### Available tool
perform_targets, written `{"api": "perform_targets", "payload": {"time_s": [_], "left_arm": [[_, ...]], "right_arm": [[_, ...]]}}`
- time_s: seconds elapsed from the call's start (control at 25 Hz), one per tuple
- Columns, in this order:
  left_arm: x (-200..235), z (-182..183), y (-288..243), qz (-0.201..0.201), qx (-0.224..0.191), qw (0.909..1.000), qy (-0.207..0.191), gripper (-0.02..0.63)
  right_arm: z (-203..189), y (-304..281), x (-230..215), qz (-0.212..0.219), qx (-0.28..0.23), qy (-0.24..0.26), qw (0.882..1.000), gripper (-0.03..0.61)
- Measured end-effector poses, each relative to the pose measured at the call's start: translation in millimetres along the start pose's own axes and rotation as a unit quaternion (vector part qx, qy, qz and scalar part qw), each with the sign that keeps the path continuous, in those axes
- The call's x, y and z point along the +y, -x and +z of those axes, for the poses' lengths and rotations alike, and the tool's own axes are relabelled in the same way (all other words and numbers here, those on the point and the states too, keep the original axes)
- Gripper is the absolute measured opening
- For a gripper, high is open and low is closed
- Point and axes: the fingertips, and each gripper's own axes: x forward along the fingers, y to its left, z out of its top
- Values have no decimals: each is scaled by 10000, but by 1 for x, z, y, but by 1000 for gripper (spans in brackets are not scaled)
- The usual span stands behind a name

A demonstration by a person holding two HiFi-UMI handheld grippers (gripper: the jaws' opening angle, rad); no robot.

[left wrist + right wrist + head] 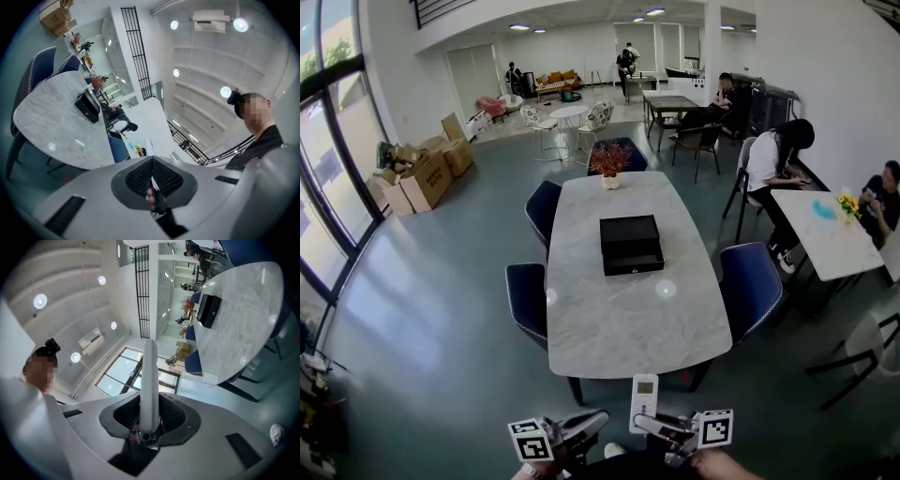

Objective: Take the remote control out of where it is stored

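White remote control (150,376) clamped between right gripper (150,414) fingers; left gripper (152,177) fingers together

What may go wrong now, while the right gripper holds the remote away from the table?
The right gripper grips the remote only at one end; the long free part may tilt or slip. It hangs over the floor, not the table, so a slip would probably mean a hard fall. The left gripper is shut and gives no support.
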Motion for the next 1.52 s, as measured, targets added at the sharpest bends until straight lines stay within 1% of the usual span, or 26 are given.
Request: {"api": "perform_targets", "payload": {"time_s": [0.16,0.4,0.72,1.08,1.52], "left_arm": [[4,2,4,18,-102,9999,58,5],[4,1,4,14,-118,9999,72,5],[5,2,3,-90,-205,9996,149,5],[4,1,-1,-56,-128,9999,100,5],[8,3,0,-22,-132,9998,144,6]], "right_arm": [[-1,-5,-1,32,63,28,10000,114],[-3,-3,-3,-12,88,-18,10000,114],[-4,-4,0,-27,115,53,9999,114],[-4,-3,0,2,159,139,9998,114],[-2,-6,-2,-2,115,75,9999,114]]}}
